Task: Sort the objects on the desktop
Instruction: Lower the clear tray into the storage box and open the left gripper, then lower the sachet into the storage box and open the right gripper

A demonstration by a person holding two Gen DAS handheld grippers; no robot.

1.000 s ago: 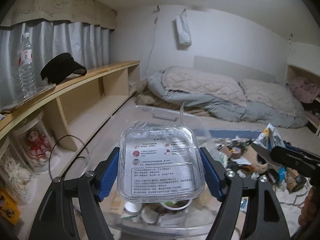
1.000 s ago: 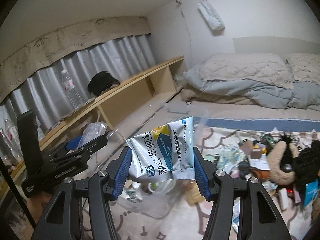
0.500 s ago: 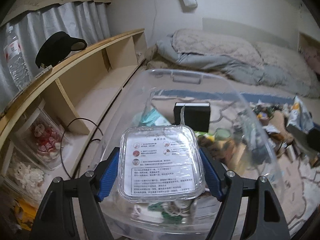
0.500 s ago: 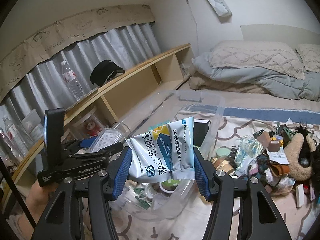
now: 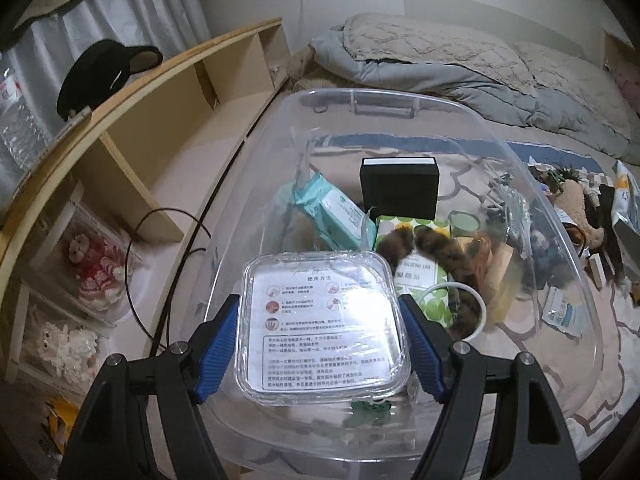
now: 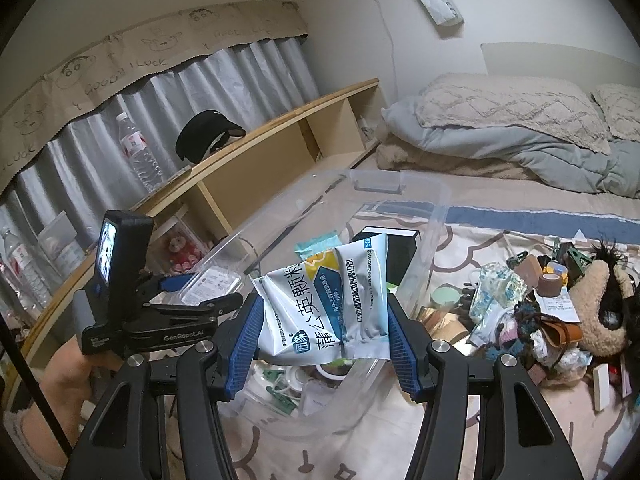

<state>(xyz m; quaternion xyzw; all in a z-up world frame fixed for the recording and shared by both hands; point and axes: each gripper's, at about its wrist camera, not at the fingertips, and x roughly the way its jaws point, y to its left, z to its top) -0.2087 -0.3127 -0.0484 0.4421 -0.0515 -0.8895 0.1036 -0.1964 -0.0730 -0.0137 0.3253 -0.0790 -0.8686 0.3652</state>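
My left gripper (image 5: 320, 340) is shut on a clear plastic case (image 5: 320, 320) with a printed instruction label, held above the near end of a large clear storage bin (image 5: 560, 240). The bin holds a black box (image 5: 398, 190), a teal packet (image 5: 328, 210), a green patterned box (image 5: 424, 284) and a furry brown item (image 5: 448, 252). My right gripper (image 6: 324, 328) is shut on a blue-and-white medicine sachet bag (image 6: 324, 304), held above the bin's near corner (image 6: 344, 392). The left gripper (image 6: 160, 320) shows at left in the right wrist view.
A pile of loose clutter (image 6: 552, 300) with a plush toy lies on the patterned rug right of the bin. A wooden shelf (image 5: 160, 92) with a black cap (image 5: 104, 72) and water bottles (image 6: 140, 156) runs along the left. Bedding (image 6: 500, 128) lies beyond.
Both grippers have tilted down and moved in over the bin, each still holding its item. The bin's contents have come into view.
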